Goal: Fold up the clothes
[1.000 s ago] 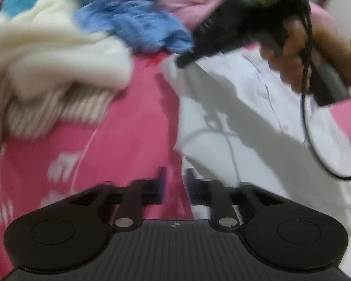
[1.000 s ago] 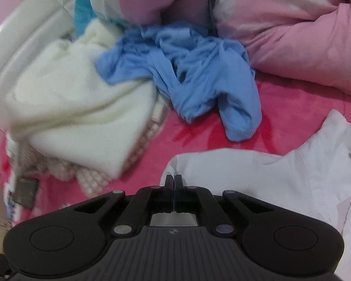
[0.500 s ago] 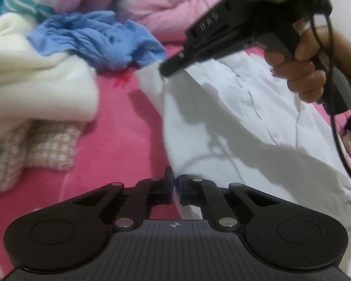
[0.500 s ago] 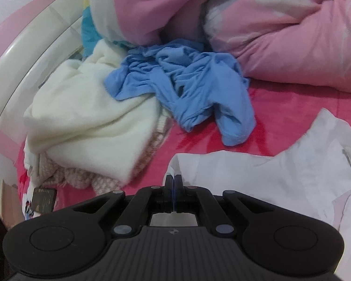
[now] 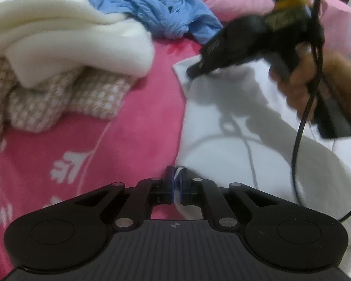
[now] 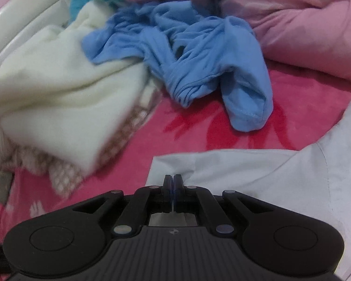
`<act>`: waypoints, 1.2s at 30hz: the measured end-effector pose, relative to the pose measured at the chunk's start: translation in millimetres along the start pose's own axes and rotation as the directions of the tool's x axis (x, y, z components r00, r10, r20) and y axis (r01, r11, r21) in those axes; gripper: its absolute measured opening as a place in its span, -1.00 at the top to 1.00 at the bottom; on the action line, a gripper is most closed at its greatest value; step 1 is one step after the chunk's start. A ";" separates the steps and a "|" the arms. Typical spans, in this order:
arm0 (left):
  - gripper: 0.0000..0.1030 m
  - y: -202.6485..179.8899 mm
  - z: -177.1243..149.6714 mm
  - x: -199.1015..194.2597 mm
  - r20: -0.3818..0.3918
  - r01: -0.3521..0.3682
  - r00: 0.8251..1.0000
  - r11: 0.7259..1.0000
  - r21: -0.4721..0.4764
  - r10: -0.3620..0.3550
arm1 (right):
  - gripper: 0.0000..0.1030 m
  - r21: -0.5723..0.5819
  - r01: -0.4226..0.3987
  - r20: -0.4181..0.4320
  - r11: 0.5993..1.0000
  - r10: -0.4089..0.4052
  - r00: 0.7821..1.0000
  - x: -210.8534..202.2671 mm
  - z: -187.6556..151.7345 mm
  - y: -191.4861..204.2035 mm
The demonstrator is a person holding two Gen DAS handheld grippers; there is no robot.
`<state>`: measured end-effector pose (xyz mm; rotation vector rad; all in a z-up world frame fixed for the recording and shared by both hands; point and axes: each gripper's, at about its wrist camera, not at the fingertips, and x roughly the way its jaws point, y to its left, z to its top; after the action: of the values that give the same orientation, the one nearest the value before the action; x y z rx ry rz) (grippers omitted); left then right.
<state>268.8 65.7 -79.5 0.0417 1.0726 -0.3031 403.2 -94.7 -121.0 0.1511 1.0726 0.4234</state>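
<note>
A white shirt lies spread on the pink bedcover. My left gripper is shut on the shirt's near left edge, with white cloth pinched between its pads. My right gripper is shut on the shirt at its far left corner. In the left wrist view that right gripper shows as a black tool held by a hand, its tip down on the shirt's far corner.
A crumpled blue garment, a cream fleece over a checked cloth, and a pink quilt pile up behind the shirt. A black cable hangs from the right tool over the shirt.
My left gripper closed on the shirt's near edge. The right gripper sank with its corner of the shirt down to the bedcover.
</note>
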 end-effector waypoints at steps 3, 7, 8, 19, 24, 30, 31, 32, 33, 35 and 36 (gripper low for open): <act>0.92 3.1 -7.1 -11.2 -0.017 -0.009 1.000 1.000 -0.017 0.009 | 0.89 0.097 -0.018 0.040 0.995 0.014 0.999 -19.4 10.5 -15.7; 0.91 12.1 -4.6 -30.4 -0.006 -0.025 1.000 0.998 -0.049 0.025 | 0.78 0.193 -0.078 0.101 0.978 0.059 0.993 -56.6 18.4 -40.0; 0.89 13.4 -1.3 -35.1 0.010 -0.022 1.000 0.998 -0.059 0.023 | 0.78 0.192 -0.094 0.105 0.977 0.075 0.992 -64.5 18.2 -42.9; 0.59 -32.8 24.9 19.3 -0.116 0.076 0.992 0.985 0.155 -0.059 | 0.80 0.221 -0.183 -0.078 0.958 0.204 0.976 -27.5 -21.1 -37.0; 0.56 -31.2 30.9 5.9 -0.114 0.055 0.993 0.985 0.167 -0.036 | 0.78 0.324 -0.182 0.065 0.928 0.170 0.983 -59.7 -23.6 -55.4; 0.41 -33.6 63.9 -16.1 -0.010 0.012 1.000 0.990 0.141 -0.011 | 0.68 0.326 -0.025 0.133 0.945 -0.020 0.991 -144.0 -55.7 -102.9; 0.37 -38.4 73.9 -16.9 0.018 0.014 1.000 0.990 0.142 -0.017 | 0.68 0.327 0.012 0.132 0.945 -0.058 0.990 -153.6 -57.4 -114.3; 0.30 -45.5 86.9 -13.5 0.039 0.026 0.999 0.990 0.140 -0.032 | 0.65 0.329 0.042 0.133 0.944 -0.090 0.987 -160.7 -58.2 -126.2; 0.25 -53.3 100.9 -6.6 0.048 0.046 0.997 0.989 0.138 -0.053 | 0.62 0.334 0.067 0.134 0.940 -0.117 0.984 -164.6 -56.6 -138.4; 0.09 -69.1 128.2 8.7 0.062 0.090 0.993 0.987 0.135 -0.099 | 0.48 0.343 0.108 0.139 0.933 -0.164 0.977 -169.8 -50.9 -163.0; 0.01 -77.4 140.4 19.6 0.060 0.118 0.990 0.983 0.139 -0.128 | 0.43 0.342 0.126 0.142 0.931 -0.184 0.973 -170.9 -47.5 -175.8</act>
<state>377.4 -38.1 -20.3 0.0858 0.9869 -0.4855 338.2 -328.1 -60.4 0.3917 0.9701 0.0805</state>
